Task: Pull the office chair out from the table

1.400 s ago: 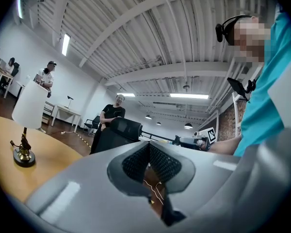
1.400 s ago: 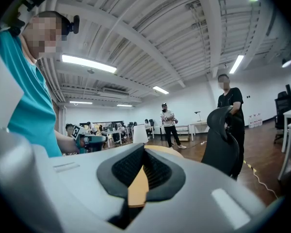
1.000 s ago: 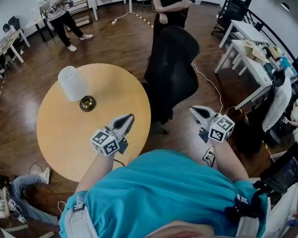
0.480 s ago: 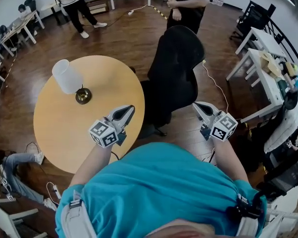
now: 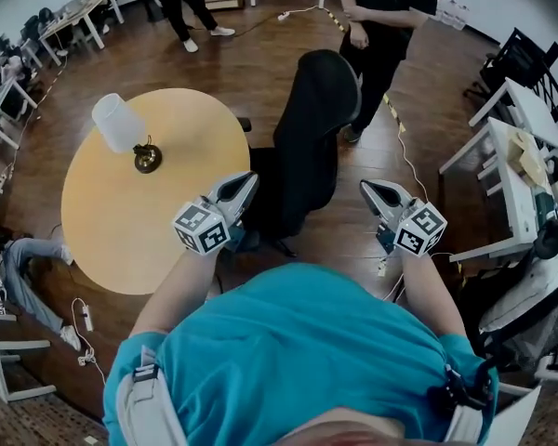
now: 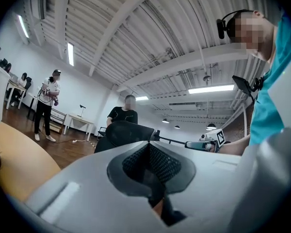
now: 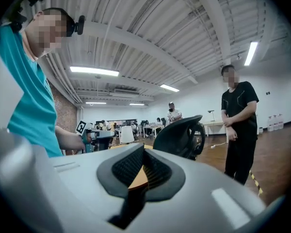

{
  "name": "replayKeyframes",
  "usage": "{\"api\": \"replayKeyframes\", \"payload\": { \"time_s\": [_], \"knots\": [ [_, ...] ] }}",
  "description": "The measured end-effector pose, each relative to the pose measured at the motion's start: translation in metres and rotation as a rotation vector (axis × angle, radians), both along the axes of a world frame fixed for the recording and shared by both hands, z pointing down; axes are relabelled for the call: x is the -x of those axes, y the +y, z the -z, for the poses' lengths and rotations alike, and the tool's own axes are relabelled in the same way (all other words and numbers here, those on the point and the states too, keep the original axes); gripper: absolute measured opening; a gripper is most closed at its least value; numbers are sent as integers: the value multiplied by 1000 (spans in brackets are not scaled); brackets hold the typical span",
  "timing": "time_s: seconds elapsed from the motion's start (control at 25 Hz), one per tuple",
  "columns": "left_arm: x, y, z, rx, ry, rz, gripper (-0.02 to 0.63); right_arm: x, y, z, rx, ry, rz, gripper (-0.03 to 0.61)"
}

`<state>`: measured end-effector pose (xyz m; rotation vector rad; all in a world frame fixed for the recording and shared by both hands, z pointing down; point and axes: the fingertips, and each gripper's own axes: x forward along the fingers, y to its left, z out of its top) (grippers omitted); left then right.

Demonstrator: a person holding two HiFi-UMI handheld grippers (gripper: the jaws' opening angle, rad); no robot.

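The black office chair (image 5: 312, 128) stands at the right edge of the round wooden table (image 5: 139, 221), its tall back towards me. My left gripper (image 5: 249, 180) is shut and empty, its tip close to the chair's left side by the seat. My right gripper (image 5: 367, 187) is also shut and empty, and hangs over bare floor a little right of the chair. In the left gripper view the shut tips (image 6: 149, 143) point at the chair's back (image 6: 123, 131). From the right gripper view the tips (image 7: 141, 147) aim left of the chair (image 7: 182, 132).
A lamp with a white shade (image 5: 121, 124) stands on the table. A person in black (image 5: 386, 17) stands just behind the chair. White desks (image 5: 521, 137) line the right side, a cable (image 5: 405, 156) runs across the floor, and someone sits on the floor (image 5: 19, 268) at left.
I have come nearer the chair, and both grippers have moved forward with me. The left tip is now beside the chair's left side. Both grippers stay shut.
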<state>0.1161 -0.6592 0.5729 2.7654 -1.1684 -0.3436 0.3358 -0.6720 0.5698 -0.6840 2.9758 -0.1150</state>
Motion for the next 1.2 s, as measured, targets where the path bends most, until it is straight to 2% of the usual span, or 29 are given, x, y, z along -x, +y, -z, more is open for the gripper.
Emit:
{"api": "replayKeyframes", "payload": {
  "time_s": [0.16, 0.36, 0.52, 0.64, 0.72, 0.84, 0.96, 1.12, 1.2],
  "knots": [
    [-18, -22, -3, 5, -4, -6, 21, -19, -24, -5, 6, -21, -18, -3],
    [-20, -52, 16, -41, 5, -73, 37, -17, -59, 3, 32, 6, -86, -2],
    [-9, -82, 44, -87, -19, -121, 145, -3, -81, 7, 40, 23, -145, -3],
    [-39, -103, 53, -98, -48, -155, 245, -19, -97, 6, 43, 12, -174, -3],
    [-69, -111, 53, -120, -114, -163, 297, -36, -105, 0, 39, -2, -170, -3],
    [-108, -125, 47, -136, -214, -121, 347, -62, -114, -7, 42, -19, -145, -3],
    [-140, -152, 37, -136, -307, -25, 351, -96, -129, -9, 43, -29, -104, -3],
    [-190, -190, 12, -54, -399, 101, 347, -170, -152, -14, 66, -46, -56, -3],
    [-206, -205, 7, -8, -445, 157, 314, -204, -164, -10, 66, -63, -43, -2]
  ]
}}
